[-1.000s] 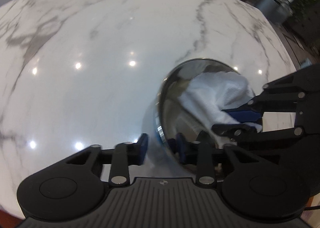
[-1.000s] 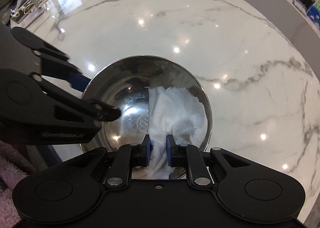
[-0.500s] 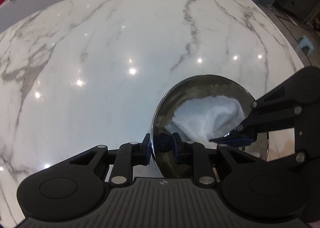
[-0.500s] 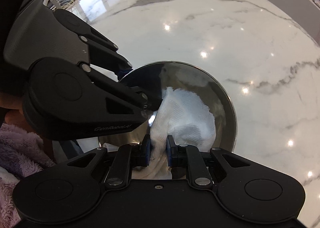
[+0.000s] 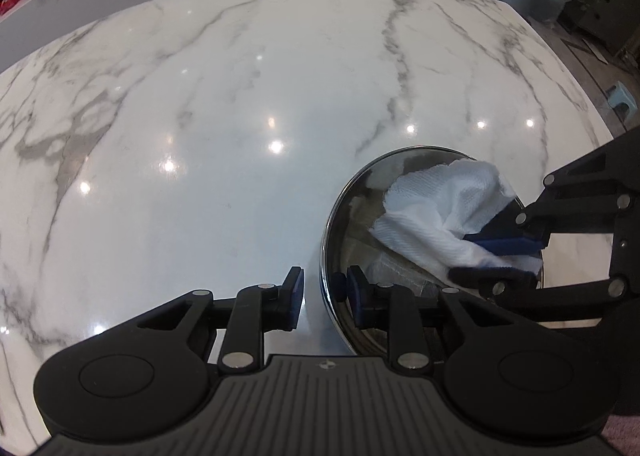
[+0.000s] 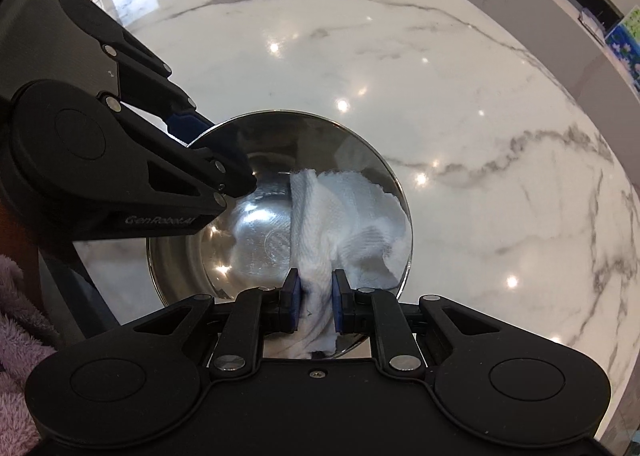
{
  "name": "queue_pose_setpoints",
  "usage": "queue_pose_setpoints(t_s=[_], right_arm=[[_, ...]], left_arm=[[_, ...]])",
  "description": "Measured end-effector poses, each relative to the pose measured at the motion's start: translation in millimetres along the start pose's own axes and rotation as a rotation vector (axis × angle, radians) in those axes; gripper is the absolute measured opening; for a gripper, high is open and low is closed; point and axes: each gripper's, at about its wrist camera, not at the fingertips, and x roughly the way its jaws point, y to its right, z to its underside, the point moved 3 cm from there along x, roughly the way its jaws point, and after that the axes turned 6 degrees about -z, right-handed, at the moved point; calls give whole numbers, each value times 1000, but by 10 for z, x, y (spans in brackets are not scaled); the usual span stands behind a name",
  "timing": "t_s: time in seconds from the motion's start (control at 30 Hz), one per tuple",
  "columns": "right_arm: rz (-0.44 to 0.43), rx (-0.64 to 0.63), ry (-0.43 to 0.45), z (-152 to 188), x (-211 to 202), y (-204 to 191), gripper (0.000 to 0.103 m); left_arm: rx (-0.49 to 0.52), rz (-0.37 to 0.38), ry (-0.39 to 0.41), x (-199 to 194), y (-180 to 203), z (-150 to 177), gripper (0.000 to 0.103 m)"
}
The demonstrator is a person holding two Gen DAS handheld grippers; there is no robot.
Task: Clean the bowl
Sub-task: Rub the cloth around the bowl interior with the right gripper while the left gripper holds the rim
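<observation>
While the right gripper [image 6: 314, 306] stays clamped on the white paper towel [image 6: 344, 212] inside the steel bowl [image 6: 256, 224], the left gripper [image 5: 322, 298] is opening around the bowl's rim, apparently letting go. Since half a second ago the towel has swept to the far wall, so wiping on the marble table [image 5: 224, 128] seems nearly finished.

A: The bowl [image 6: 224, 256], its near rim's gone behind the right gripper [image 6: 314, 306]!
B: And the paper towel [image 6: 340, 216] hides the far wall. The counter [image 6: 440, 96] runs off every edge.
</observation>
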Motion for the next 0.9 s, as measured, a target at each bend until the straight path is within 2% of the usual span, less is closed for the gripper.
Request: queue_pose_setpoints(t_s=[0.07,0.13,0.33,0.4,0.47,0.7,0.8,0.9], right_arm=[[-9,11,4,-32,24,53,13],[-20,25,8,-92,68,135,13],[-43,58,21,-78,56,210,13],[-45,62,25,-85,36,176,13],[-45,65,29,-107,77,156,13],[-59,50,28,-36,124,115,13],[-146,35,33,-55,98,98,13],[-245,55,35,-84,104,85,13]], left_arm=[[-61,66,-29,4,-22,30,36],[-113,113,-54,5,-45,60,43],[-163,133,-69,-37,-72,109,42],[-159,131,-73,-56,-75,116,35],[-135,108,-71,-83,-62,126,21],[-45,53,-36,-108,-30,107,17],[-14,33,-23,-101,-32,58,11],[16,2,-6,-94,-41,-4,10]])
